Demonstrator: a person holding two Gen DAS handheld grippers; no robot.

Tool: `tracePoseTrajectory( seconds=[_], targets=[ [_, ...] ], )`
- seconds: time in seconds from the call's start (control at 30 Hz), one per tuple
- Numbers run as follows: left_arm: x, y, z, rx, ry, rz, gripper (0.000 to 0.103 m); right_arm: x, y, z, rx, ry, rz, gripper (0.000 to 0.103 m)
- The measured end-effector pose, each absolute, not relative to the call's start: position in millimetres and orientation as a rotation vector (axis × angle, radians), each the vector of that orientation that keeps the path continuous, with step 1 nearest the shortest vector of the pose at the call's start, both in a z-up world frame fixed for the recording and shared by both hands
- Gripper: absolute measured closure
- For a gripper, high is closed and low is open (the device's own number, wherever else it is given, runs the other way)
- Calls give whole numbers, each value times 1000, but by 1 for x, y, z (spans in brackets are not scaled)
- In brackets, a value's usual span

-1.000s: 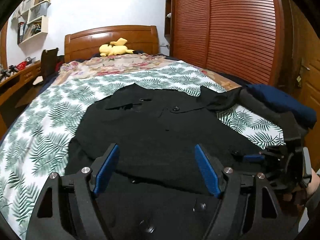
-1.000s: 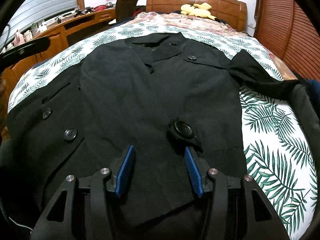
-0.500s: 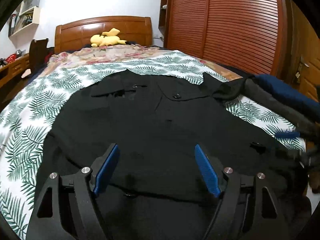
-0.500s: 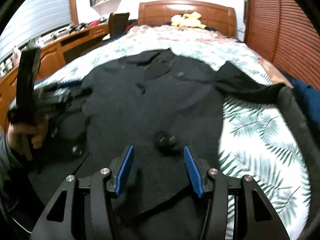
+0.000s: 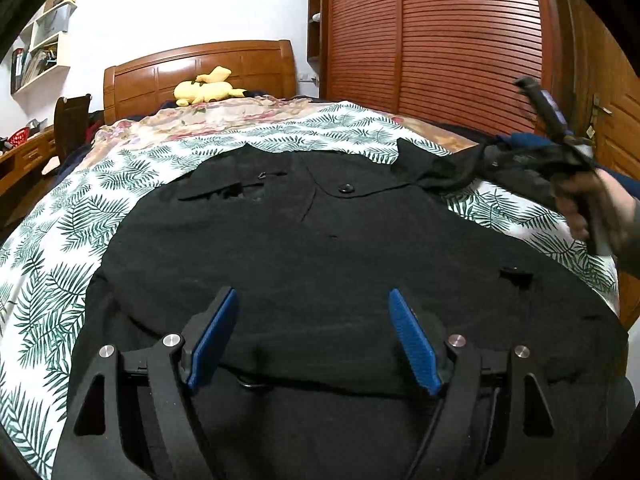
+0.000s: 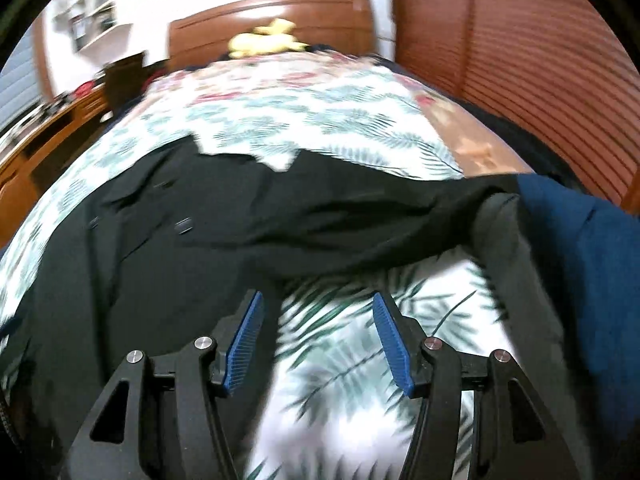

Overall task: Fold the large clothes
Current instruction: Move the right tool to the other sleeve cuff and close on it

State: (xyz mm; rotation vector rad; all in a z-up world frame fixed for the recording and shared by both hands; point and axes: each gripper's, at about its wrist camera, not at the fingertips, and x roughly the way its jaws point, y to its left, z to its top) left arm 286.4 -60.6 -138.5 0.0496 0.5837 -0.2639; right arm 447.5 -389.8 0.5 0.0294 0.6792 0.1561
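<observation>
We see the black coat point(image 5: 304, 248) spread front-up across the leaf-print bed point(image 5: 52, 240), filling the centre of the left wrist view. One side already looks turned in over the body, though we cannot be sure. Its other sleeve point(image 6: 360, 216) stretches toward the right of the right wrist view, unfolded, so we judge most folding remains. The left tool point(image 5: 312, 336) hovers over the hem, jaws wide and empty. The right tool point(image 6: 318, 340) is opening with only bedding between its jaws.
</observation>
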Motion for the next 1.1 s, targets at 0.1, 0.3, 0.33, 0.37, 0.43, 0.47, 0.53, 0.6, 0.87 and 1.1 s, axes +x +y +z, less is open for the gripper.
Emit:
tracePoseTrajectory(
  seconds=[0.1,0.3,0.33,0.37,0.43,0.47,0.53,0.6,0.87,1.1],
  targets=[
    [287,-60,-139,43,587,-271,25,475,-400,-7,79,717,111,44],
    [289,-58,-141,29,603,-279,25,517,-412,-20,163,782,47,47],
    [290,-58,-141,28,604,-280,25,522,-412,-20,172,789,47,53],
    [290,-58,-142,27,605,-281,25,527,-410,-18,173,796,50,68],
    [289,-59,-142,28,606,-281,25,530,-404,-17,134,796,54,90],
    [289,-59,-142,29,606,-281,25,530,-399,-12,105,783,55,95],
    [289,-59,-142,31,605,-281,25,524,-386,4,44,722,65,99],
    [288,-59,-142,32,605,-280,25,504,-365,27,-8,630,121,100],
    [288,-59,-142,32,606,-280,25,410,-274,56,-162,521,436,100],
    [288,-59,-142,32,605,-281,25,384,-257,10,-199,664,440,99]
  ],
)
